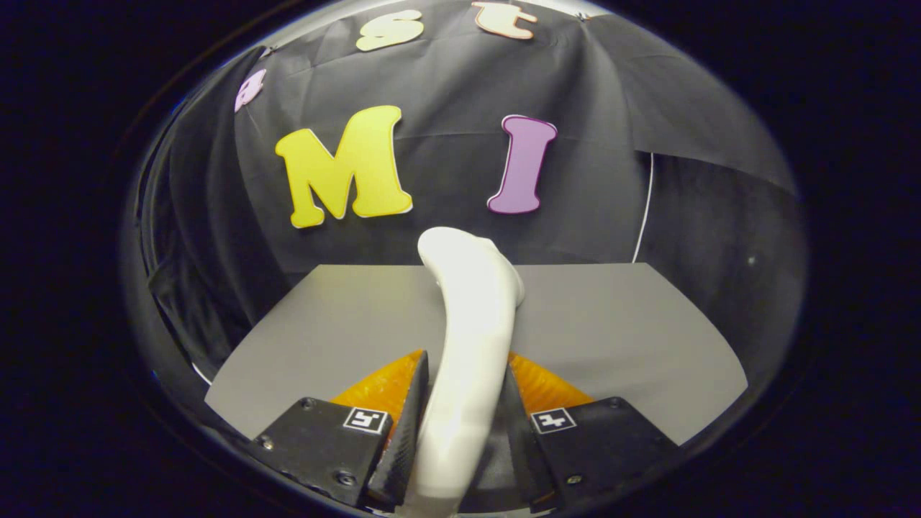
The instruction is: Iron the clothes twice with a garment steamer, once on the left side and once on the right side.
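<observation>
Steamer [468,345] sits pinched in my tongs [460,424], both fingers pressed on its white handle, its head rising ahead of them over the desk [619,324]. Under the fingers, at the desk's near edge, lies the orange garment [385,388], mostly hidden. I reckon the smooth curved handle could twist or slide in my grip if I push hard, and dragging might bunch the cloth. Beyond, the desk runs bare to its far edge, leaving room on both sides.
</observation>
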### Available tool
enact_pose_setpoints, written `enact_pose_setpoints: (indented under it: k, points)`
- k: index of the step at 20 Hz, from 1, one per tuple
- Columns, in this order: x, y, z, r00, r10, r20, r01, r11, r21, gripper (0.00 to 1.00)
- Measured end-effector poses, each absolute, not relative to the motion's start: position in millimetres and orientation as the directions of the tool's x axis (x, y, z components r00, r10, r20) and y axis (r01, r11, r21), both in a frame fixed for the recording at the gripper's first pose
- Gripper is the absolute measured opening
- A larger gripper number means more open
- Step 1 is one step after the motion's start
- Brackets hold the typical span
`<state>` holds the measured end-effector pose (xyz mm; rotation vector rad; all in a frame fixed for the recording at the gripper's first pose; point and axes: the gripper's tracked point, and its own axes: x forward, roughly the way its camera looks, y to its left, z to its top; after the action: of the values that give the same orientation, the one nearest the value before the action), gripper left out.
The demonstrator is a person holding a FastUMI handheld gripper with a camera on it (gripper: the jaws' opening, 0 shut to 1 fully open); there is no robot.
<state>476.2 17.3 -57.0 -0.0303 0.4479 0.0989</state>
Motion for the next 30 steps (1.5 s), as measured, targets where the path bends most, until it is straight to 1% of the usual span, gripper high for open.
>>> enact_pose_setpoints:
  k: [4,7,8,11,16,22,26,30]
  points:
    - [476.2,15.4,-55.8,0.897,0.08,-0.435,-0.092,0.996,-0.006,0.57]
    - [471.9,11.1,-52.4,0.894,0.053,-0.445,-0.052,0.999,0.015,0.51]
    - [467.9,10.8,-44.9,0.902,0.046,-0.43,-0.041,0.999,0.022,0.5]
    - [449.3,18.5,-27.3,0.922,0.038,-0.386,-0.024,0.999,0.041,0.4]
    - [408.1,33.0,-7.0,0.944,0.005,-0.329,0.001,1.0,0.019,0.39]
    - [346.2,64.3,51.7,0.974,0.009,-0.227,0.002,0.999,0.046,0.38]
    - [304.5,98.8,99.3,0.988,0.028,-0.149,-0.023,0.999,0.035,0.38]
    - [276.8,140.7,138.2,0.994,0.067,-0.085,-0.064,0.997,0.035,0.38]
